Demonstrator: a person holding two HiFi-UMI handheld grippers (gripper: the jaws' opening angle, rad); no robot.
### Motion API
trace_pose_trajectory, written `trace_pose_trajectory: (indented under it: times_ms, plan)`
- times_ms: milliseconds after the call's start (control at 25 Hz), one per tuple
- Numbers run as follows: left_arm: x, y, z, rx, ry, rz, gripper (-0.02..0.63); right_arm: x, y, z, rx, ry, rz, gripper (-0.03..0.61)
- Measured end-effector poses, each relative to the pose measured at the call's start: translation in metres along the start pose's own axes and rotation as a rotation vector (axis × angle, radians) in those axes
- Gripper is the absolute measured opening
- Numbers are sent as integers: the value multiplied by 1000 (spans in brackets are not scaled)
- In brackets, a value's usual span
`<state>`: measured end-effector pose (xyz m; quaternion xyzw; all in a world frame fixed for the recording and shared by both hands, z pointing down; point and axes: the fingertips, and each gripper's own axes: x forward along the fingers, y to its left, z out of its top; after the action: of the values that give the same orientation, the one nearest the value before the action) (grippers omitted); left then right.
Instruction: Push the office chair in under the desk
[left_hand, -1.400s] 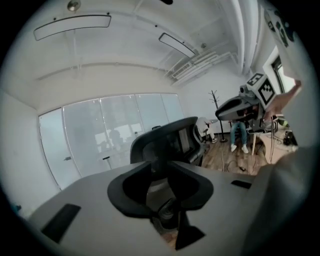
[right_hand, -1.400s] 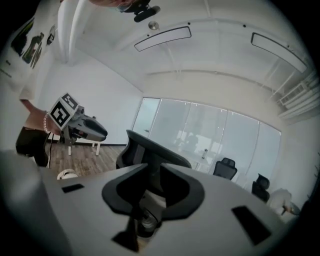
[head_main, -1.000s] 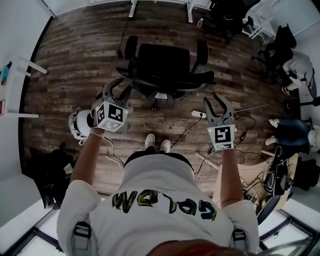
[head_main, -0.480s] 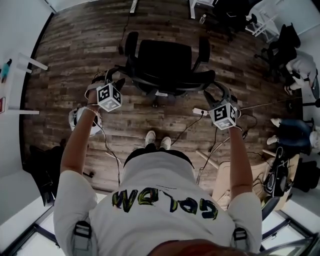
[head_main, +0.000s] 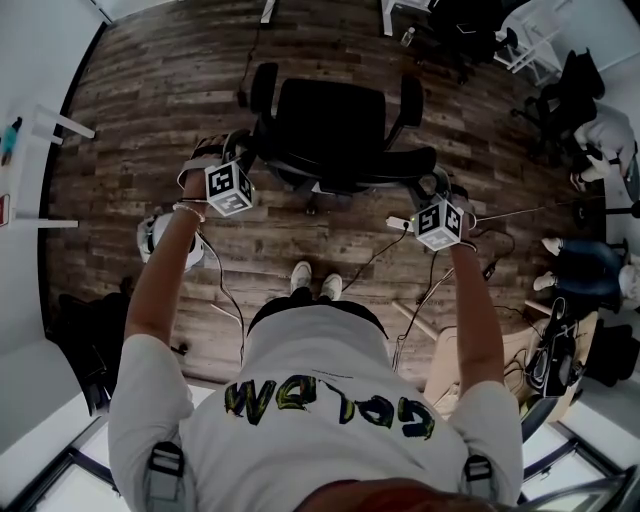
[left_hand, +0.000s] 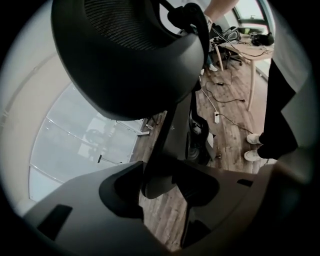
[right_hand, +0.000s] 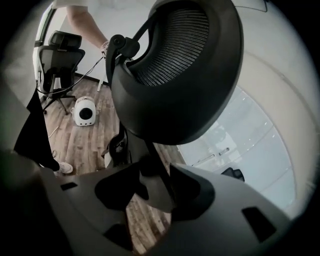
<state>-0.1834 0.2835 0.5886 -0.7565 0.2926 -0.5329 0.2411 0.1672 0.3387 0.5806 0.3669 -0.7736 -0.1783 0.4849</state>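
Item: office chair (head_main: 330, 120), black, mesh back, two armrests. We record it upright on the wooden floor (head_main: 140, 110), seat facing the far edge of the floor, where two white furniture legs (head_main: 265, 12) stand. The chair is short of those legs, with bare planks between.

Left tool (left_hand: 161, 176): at the left end of the chair's back. Its jaws have just been closing, and we see them clenched on a dark frame part below the mesh.
Right tool (right_hand: 152, 184): at the right end of the back. Its jaws have likewise just been closing and are grasping the matching frame part.

Containers: we list none.

Writing: each tool's cube carries black-and-white square markers. The person's white shirt (head_main: 320, 400) bears green-edged lettering across the back, seen upside down; we cannot read it with certainty.

Surroundings: white shoes (head_main: 314, 282) behind the chair; a white power strip (head_main: 398, 223) with cables on the floor; a round white device (head_main: 160, 240) to the left; a wooden counter (head_main: 490, 350) at the right edge; further black chairs (head_main: 560, 90) in the far right corner.
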Motion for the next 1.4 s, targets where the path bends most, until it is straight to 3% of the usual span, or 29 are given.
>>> trace_pose_trajectory:
  times_ms: [720,1400]
  plan:
    - [37,23,-3,-27,6,14,207,29,-26,-3,32,74,-24,199]
    - [99,81,3,-62,24,39,210,88,-85,-6,44,40,-49,202]
